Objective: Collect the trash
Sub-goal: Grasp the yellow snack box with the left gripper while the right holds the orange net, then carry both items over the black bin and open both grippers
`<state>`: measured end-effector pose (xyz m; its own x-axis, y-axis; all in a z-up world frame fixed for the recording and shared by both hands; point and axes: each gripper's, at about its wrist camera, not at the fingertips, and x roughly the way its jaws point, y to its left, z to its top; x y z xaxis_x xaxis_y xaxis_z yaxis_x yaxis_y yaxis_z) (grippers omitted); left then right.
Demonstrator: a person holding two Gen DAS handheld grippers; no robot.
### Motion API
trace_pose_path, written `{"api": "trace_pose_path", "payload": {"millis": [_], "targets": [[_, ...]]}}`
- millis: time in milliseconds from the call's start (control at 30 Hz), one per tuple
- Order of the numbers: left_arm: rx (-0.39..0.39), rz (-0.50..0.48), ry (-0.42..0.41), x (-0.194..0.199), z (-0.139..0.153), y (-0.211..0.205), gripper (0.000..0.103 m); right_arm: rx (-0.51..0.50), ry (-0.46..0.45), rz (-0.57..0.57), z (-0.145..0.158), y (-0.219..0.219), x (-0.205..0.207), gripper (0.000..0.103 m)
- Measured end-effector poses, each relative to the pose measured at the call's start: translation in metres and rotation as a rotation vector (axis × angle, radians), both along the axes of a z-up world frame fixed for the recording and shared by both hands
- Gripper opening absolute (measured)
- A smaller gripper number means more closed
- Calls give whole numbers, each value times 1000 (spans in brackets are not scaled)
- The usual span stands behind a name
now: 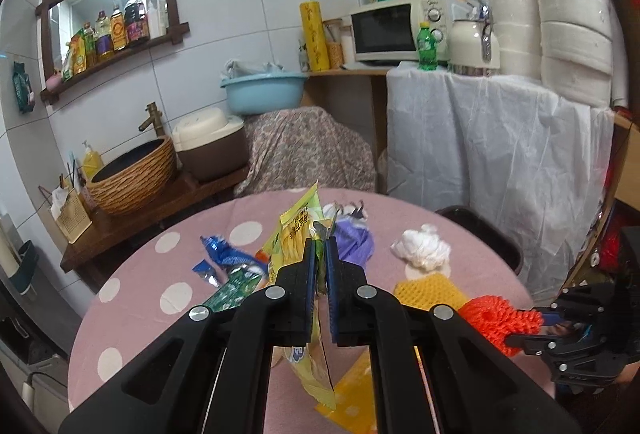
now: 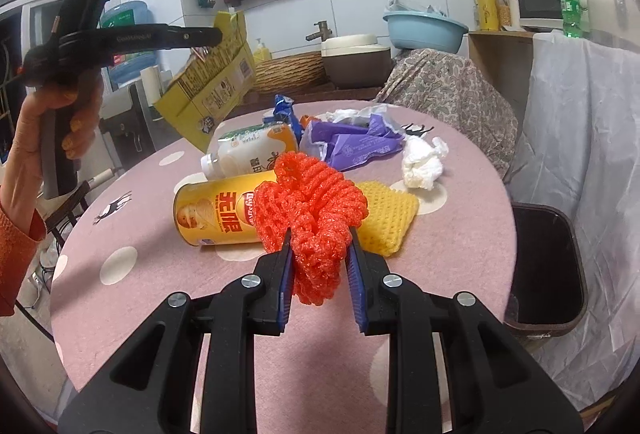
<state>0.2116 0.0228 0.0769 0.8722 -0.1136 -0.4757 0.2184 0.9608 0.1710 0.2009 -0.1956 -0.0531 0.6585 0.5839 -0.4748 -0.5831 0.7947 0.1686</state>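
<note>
In the left wrist view, the left claw [image 1: 319,246] is clamped on a yellow snack bag [image 1: 298,230], lifted above the pink dotted table [image 1: 132,298]. Beyond it lie a blue wrapper [image 1: 224,254], a purple wrapper [image 1: 354,240], a white tissue wad [image 1: 422,246] and a yellow foam net [image 1: 430,288]. At the right edge the right claw [image 1: 536,326] pinches an orange foam net [image 1: 496,322].

In the right wrist view, the right claw [image 2: 319,234] grips the orange foam net [image 2: 316,209] between its blue pads. Behind it on the table [image 2: 120,294] lie a yellow chip can [image 2: 216,213], a milk bottle [image 2: 248,149] and the yellow foam net [image 2: 386,218]. A dark bin [image 2: 544,266] stands just beside the table at the right. At the left, a hand [image 2: 60,129] holds the left claw [image 2: 218,33], which carries the yellow snack bag [image 2: 212,89] in the air.
</note>
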Motion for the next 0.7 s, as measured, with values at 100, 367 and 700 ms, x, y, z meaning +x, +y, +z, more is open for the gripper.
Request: {"api": "trace_pose_path", "payload": {"millis": [100, 367, 700], "targets": [[-26, -50, -8, 0, 8, -18, 6, 16, -15, -29, 5, -15, 0, 25], [-68, -226, 33, 26, 14, -100, 7, 6, -24, -193, 10, -79, 12, 25], [-126, -366, 205, 86, -27, -217, 6, -46, 43, -422, -8, -159, 44, 25]]}}
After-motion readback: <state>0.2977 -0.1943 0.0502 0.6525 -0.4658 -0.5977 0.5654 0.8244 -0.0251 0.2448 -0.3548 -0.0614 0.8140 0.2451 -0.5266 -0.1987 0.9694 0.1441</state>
